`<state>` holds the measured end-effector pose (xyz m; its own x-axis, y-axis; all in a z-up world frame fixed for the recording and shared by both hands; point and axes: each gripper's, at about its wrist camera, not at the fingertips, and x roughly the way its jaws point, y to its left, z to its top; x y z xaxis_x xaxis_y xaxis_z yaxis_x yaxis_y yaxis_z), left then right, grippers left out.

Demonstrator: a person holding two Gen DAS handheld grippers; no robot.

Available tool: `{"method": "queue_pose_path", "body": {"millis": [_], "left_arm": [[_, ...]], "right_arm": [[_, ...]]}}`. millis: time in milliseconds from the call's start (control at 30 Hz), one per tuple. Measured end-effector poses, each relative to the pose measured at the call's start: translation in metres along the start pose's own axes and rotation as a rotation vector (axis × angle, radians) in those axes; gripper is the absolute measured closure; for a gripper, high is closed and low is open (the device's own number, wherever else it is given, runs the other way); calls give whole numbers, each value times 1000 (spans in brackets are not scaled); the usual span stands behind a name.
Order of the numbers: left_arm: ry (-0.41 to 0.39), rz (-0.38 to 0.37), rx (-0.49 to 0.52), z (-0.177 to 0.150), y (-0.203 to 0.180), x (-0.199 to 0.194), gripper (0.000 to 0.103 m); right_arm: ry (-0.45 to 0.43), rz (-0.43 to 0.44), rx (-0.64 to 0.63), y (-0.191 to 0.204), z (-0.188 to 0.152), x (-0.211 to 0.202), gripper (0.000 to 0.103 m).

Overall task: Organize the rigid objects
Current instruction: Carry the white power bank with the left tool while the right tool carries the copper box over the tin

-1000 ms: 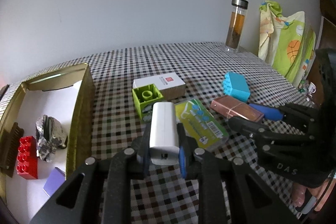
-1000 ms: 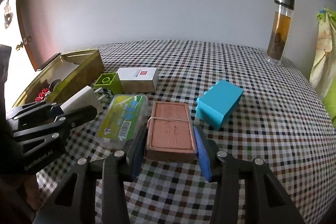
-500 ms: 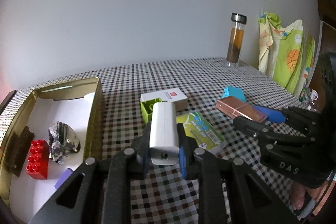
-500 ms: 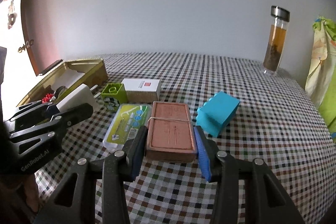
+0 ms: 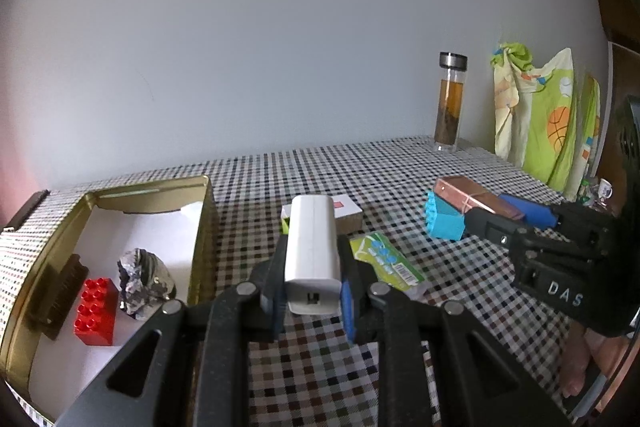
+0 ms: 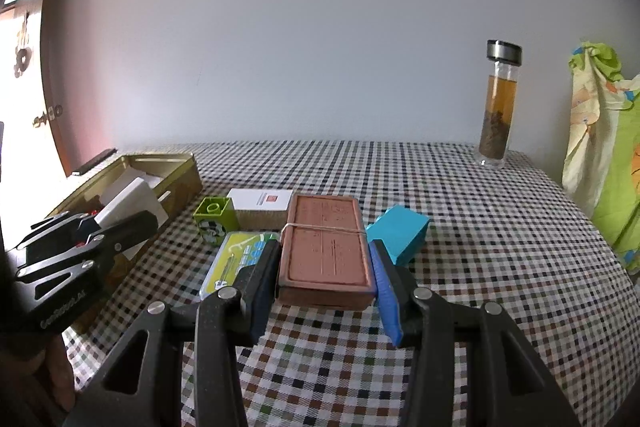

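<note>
Both loads are up off the checked tablecloth (image 6: 480, 247) now; a second ago they sat lower, and the table has dropped in both views as I lifted. My left gripper (image 5: 312, 291) is pinching the white charger block (image 5: 312, 247) between its pads, held above the cloth just right of the gold tin (image 5: 202, 227). My right gripper (image 6: 326, 279) is clamped on the copper-coloured box (image 6: 324, 247), raised in front of the blue brick (image 6: 400, 231) and the green card pack (image 6: 236, 259). The tin already holds a red brick (image 5: 95, 311), a grey stone (image 5: 142, 281) and a brush (image 5: 56, 301). I'd judge both picks done; next is carrying them over to the tin, charger first since it's closest.
</note>
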<state>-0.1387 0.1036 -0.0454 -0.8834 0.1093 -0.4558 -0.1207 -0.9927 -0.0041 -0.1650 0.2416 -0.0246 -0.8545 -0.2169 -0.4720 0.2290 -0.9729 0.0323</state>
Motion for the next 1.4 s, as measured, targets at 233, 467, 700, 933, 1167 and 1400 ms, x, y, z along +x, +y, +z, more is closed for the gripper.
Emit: {"method": "queue_pose_path", "body": {"millis": [233, 467, 700, 933, 1167, 1400], "left_arm": [[-41, 11, 1, 0, 0, -10, 83], [-78, 22, 6, -1, -2, -19, 83], [-94, 26, -1, -3, -1, -24, 83], [-112, 30, -8, -2, 2, -26, 83], [-126, 35, -19, -3, 5, -32, 83], [-134, 43, -32, -4, 12, -36, 83]], "right_arm": [[-67, -27, 16, -2, -1, -13, 56], [-144, -49, 26, -3, -3, -27, 56], [-199, -67, 24, -3, -5, -38, 56], [-230, -94, 13, 0, -6, -44, 56], [-237, -105, 33, -3, -5, -45, 56], [-237, -84, 13, 13, -6, -44, 56]]}}
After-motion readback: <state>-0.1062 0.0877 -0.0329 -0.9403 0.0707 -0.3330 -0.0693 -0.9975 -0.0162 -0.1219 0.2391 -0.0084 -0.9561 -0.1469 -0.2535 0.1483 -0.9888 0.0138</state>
